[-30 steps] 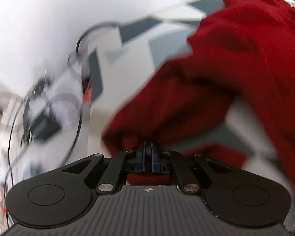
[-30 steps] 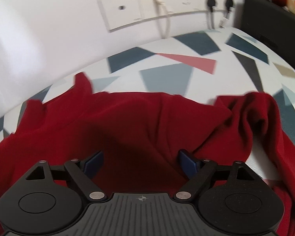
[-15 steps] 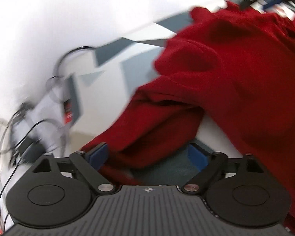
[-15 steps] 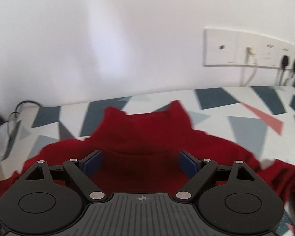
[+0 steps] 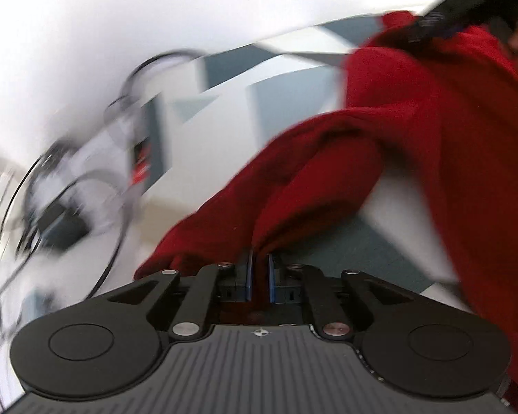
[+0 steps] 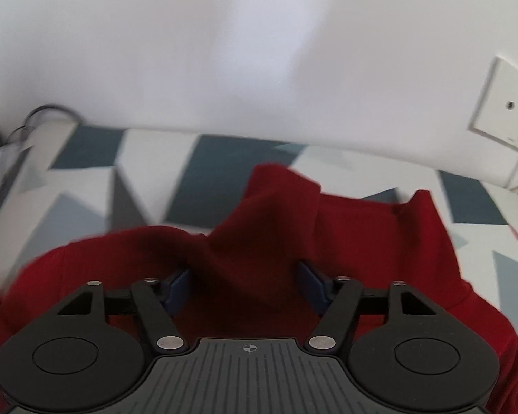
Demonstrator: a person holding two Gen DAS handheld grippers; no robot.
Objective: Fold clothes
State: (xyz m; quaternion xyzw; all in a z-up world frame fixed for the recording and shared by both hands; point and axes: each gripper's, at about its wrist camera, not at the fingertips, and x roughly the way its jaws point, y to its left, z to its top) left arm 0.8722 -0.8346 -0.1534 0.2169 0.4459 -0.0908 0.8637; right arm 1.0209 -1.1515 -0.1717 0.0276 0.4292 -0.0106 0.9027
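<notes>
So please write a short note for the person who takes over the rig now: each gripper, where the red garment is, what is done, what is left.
Left gripper: shut on a bunched fold of the red garment, near the edge of the patterned table cover.
Right gripper: jaws closing, with a raised ridge of the garment between the fingers; the pads do not press on it yet.
Garment: crumpled on the cover, not spread flat; the right gripper shows over its far part.
Done: no neat fold visible.
Left: finish the right grip, probably pull the cloth flat, then fold it.
</notes>
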